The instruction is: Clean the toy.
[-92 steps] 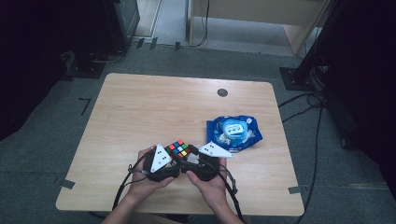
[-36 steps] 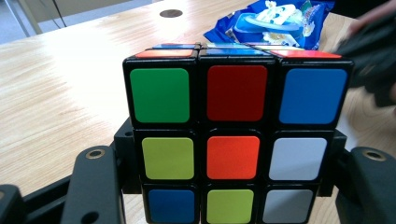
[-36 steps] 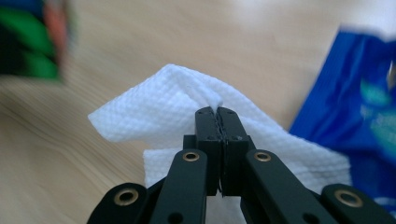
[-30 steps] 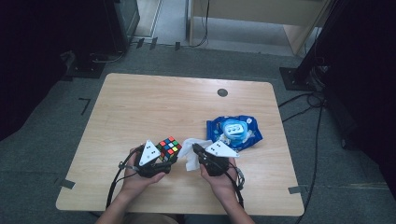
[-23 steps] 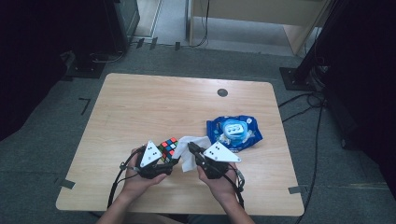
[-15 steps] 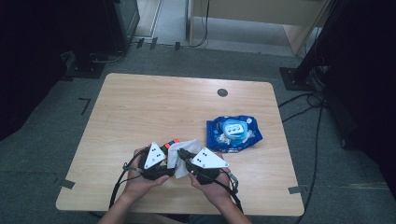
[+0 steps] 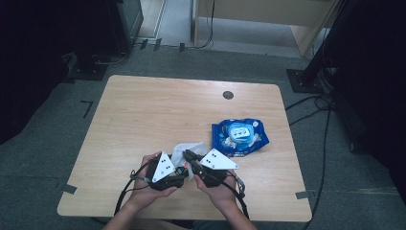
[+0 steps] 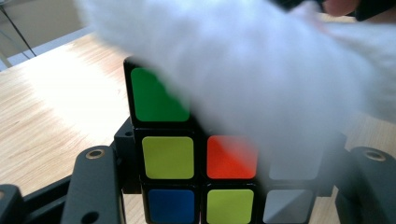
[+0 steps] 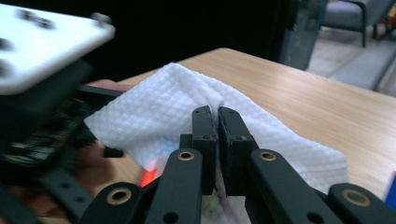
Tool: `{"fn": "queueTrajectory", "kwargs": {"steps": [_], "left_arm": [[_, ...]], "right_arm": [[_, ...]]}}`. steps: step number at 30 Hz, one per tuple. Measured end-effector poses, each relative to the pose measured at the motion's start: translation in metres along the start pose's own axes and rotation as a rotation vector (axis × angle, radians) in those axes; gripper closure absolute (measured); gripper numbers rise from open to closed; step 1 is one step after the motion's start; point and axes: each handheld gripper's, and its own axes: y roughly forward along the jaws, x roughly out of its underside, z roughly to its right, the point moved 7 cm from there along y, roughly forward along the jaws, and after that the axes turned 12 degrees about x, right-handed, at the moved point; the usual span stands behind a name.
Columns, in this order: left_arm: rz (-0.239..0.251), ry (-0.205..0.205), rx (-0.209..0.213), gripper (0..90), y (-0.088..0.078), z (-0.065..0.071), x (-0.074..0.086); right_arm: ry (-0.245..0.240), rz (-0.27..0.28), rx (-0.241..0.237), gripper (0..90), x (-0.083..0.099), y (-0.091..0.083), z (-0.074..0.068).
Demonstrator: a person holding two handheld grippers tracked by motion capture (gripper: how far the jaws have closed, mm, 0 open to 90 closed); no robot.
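Whereas a second ago the white wipe (image 7: 188, 149) hung beside the cube, it now drapes over the cube's top. Wooden bench (image 7: 143, 110) stands on grey carpet, dark room around, cables at right. Blue wipes packet (image 7: 239, 136) lies just right of the hands, apart from them. Left gripper (image 7: 178, 178) has its fingers clamped on the puzzle cube (image 8: 187, 163), held low near the bench's front edge. Right gripper (image 9: 218, 119) has its fingers pinched closed on the wipe, which hides most of the cube's upper face.

Dim room, blurred close foreground
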Motion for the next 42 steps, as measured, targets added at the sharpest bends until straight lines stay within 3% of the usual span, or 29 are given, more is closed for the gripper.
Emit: {"fn": "queueTrajectory", "kwargs": {"steps": [4,7,9,12,16,20,23,32,39,42], "left_arm": [[0.009,-0.012,-0.012,34.0,-0.002,-0.004,0.000],[0.027,-0.027,-0.018,34.0,-0.007,-0.009,-0.001],[0.022,-0.031,-0.028,34.0,-0.010,-0.013,0.000],[-0.015,-0.019,-0.060,34.0,-0.008,-0.017,0.006],[-0.050,-0.041,-0.056,34.0,-0.003,-0.018,0.011],[-0.045,-0.022,-0.028,34.0,0.001,-0.008,0.007],[-0.024,-0.011,-0.017,34.0,0.000,-0.002,0.002],[0.006,0.007,-0.005,34.0,-0.004,0.001,-0.005],[0.020,-0.013,-0.016,34.0,-0.010,-0.006,-0.005],[0.004,-0.013,-0.030,34.0,-0.008,-0.008,-0.002]], "right_arm": [[0.028,-0.039,0.063,86.8,0.009,0.004,0.018],[0.015,-0.093,0.112,87.3,0.019,0.009,0.029],[0.041,-0.101,0.140,87.6,0.023,0.009,0.035],[0.055,-0.074,0.134,87.9,0.018,0.006,0.033],[0.035,0.011,0.051,87.9,-0.003,-0.007,0.010],[0.001,0.053,-0.013,87.8,-0.011,-0.012,-0.014],[-0.006,0.044,-0.026,87.9,-0.008,-0.010,-0.021],[0.039,0.035,0.018,87.7,-0.002,-0.006,-0.006],[0.058,-0.002,0.087,87.5,0.007,0.000,0.013],[0.079,-0.008,0.088,87.5,0.007,-0.001,0.016]]}}
